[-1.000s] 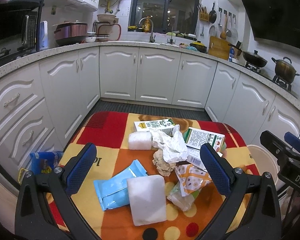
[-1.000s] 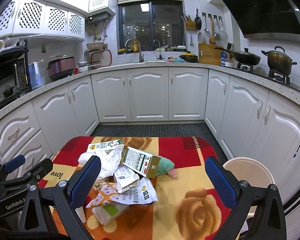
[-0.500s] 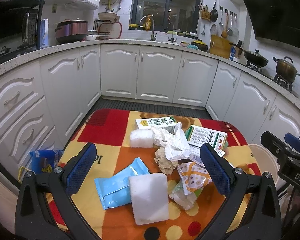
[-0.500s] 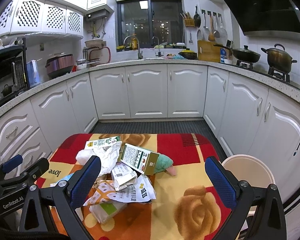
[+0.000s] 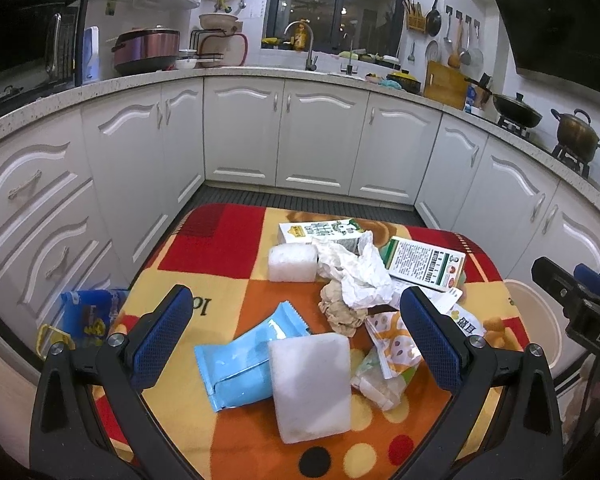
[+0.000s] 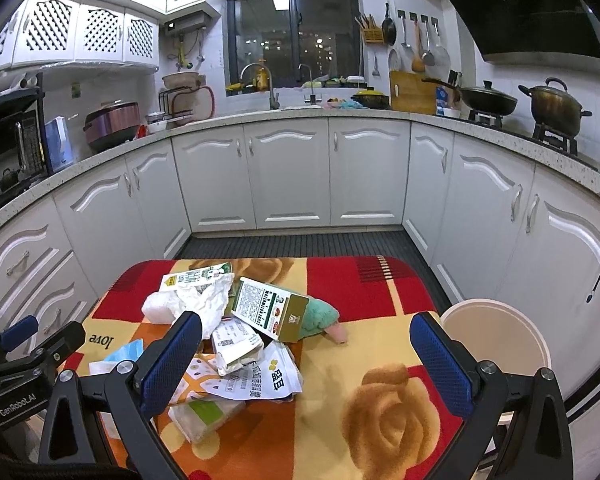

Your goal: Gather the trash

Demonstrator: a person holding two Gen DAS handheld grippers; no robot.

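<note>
Right gripper [image 6: 306, 354]: jaws wide apart, nothing between them. Trash pile [image 6: 228, 328] beside the left jaw; round bin [image 6: 496, 336] past the right jaw; patterned tablecloth [image 6: 364, 344] beneath.

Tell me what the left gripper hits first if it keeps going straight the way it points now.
Probably the flat white foam pad, lying between the open fingers of the left gripper and partly over the blue wipes packet. Depth is unclear, so it might pass above and reach the crumpled white paper instead.
</note>
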